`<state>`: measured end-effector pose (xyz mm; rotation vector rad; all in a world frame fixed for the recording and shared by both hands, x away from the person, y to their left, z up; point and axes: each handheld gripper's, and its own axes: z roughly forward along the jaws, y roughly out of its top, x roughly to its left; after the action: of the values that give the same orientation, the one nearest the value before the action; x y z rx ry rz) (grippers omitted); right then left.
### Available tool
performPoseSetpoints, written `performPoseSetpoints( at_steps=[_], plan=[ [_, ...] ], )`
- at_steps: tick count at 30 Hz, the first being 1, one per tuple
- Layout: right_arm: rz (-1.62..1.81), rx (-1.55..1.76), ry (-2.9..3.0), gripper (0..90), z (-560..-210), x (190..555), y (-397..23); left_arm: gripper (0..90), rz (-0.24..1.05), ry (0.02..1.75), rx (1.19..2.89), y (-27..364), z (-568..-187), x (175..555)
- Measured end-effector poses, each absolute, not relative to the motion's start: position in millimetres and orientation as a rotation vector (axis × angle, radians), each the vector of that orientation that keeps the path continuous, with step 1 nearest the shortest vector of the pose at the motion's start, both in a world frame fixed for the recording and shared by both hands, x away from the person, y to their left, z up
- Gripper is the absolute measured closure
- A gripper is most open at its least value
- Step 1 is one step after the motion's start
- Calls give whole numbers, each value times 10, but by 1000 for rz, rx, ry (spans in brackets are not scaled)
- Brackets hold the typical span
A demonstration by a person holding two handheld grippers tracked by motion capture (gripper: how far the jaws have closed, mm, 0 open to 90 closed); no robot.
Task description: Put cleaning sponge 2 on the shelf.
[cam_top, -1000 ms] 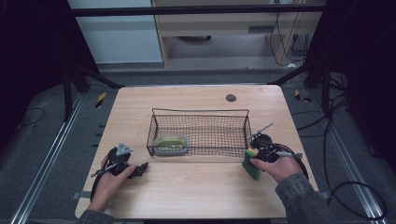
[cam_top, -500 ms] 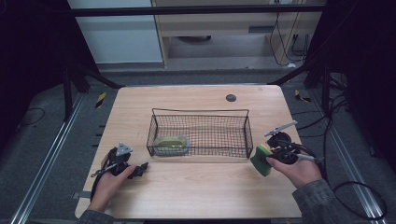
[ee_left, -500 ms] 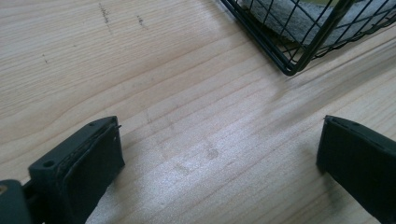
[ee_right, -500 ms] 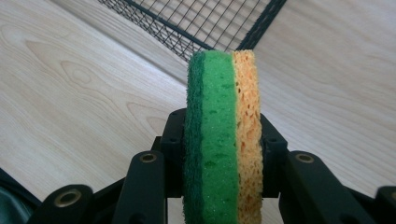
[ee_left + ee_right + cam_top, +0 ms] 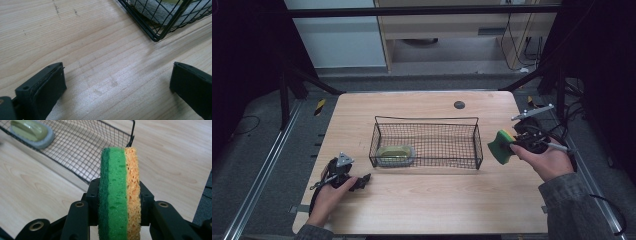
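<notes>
My right hand [image 5: 548, 159] hovers off the table's [image 5: 437, 205] right edge, raised, its right gripper [image 5: 512, 145] clamped on the green-and-yellow sponge [image 5: 501, 146], held on edge just beside the wire basket [image 5: 427, 121]. My left gripper [image 5: 360, 181] rests low on the wood, its 2 jaws wide apart.

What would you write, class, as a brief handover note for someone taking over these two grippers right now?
Right gripper: shut on the green and yellow sponge, held in the air just beyond the right end of the wire basket.
Left gripper: open, holding nothing, low over the table near the basket's front left corner.
Done: a handled scrubber lies in the basket's left end.
Left: probably move the sponge over the basket and drop it in.
</notes>
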<state>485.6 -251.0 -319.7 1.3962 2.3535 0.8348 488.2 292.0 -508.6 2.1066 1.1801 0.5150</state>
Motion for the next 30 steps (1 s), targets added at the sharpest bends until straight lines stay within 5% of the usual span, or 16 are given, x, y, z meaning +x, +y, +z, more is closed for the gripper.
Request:
performPoseSetpoints(
  at_steps=[13,30],
  plan=[
    [819,1361,2293,639,-2985,5121,-2281,0,514,1177,2110,2924,-5085,4880],
    [846,1392,2255,639,-3167,5484,-2093,0,512,1174,2109,2924,-5085,4886]
  ],
)
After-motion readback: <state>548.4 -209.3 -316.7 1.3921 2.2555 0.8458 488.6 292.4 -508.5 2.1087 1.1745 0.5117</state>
